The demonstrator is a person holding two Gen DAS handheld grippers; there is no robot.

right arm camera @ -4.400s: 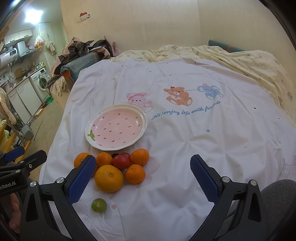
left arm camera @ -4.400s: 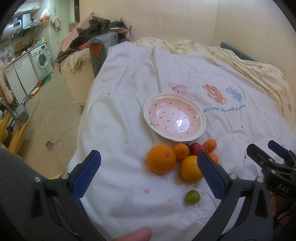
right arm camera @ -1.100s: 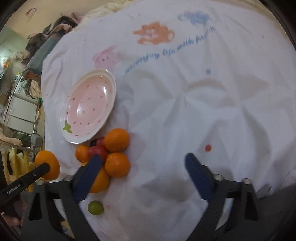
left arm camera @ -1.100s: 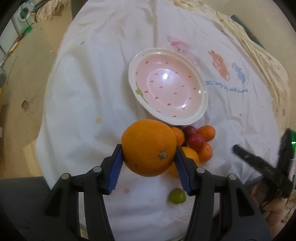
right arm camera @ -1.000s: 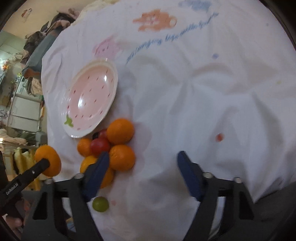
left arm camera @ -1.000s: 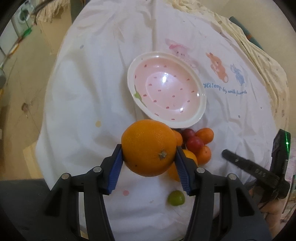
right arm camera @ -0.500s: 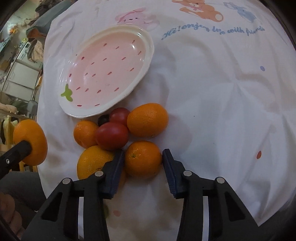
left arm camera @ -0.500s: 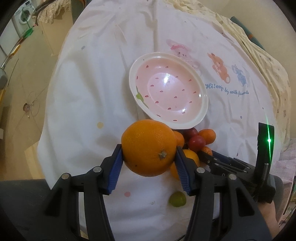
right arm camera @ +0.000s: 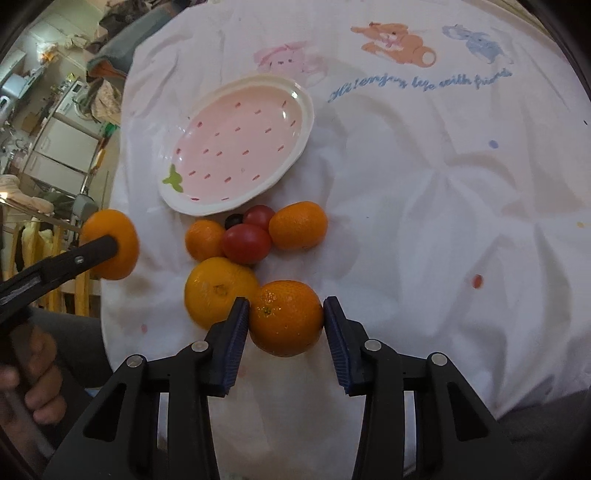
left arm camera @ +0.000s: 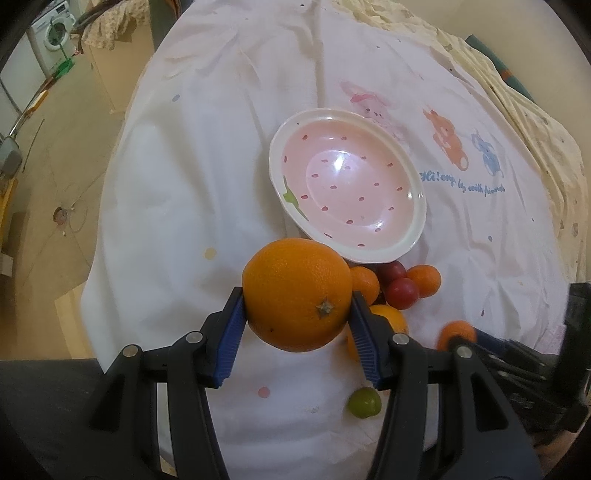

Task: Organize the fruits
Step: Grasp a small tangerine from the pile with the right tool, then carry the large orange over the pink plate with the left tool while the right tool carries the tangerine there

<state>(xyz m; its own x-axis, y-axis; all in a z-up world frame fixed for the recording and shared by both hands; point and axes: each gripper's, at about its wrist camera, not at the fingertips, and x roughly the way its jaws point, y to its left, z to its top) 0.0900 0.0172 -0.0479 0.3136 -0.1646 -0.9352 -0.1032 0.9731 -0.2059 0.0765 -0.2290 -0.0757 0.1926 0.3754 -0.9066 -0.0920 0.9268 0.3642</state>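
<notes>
My left gripper (left arm camera: 297, 317) is shut on a large orange (left arm camera: 297, 293) and holds it above the cloth, just short of the pink strawberry plate (left arm camera: 415, 206). That orange shows at the left of the right wrist view (right arm camera: 110, 243). My right gripper (right arm camera: 284, 317) is shut on a small orange (right arm camera: 286, 317) and holds it above the cloth; it shows in the left wrist view (left arm camera: 456, 332). On the cloth lie a yellow-orange fruit (right arm camera: 218, 291), two small oranges (right arm camera: 298, 225) (right arm camera: 203, 240), two red tomatoes (right arm camera: 245, 243) and a small green fruit (left arm camera: 364, 403). The plate (right arm camera: 301, 140) is empty.
A white bedsheet (right arm camera: 461, 192) with cartoon animals covers the surface. Its left edge drops to the floor (left arm camera: 48, 192). A washing machine (left arm camera: 51, 22) and clutter stand at the far left. A yellow quilt (left arm camera: 535, 122) lies at the far right.
My right gripper has closed on the small orange and lifted it slightly off the pile. My left gripper still holds the large orange in about the same place.
</notes>
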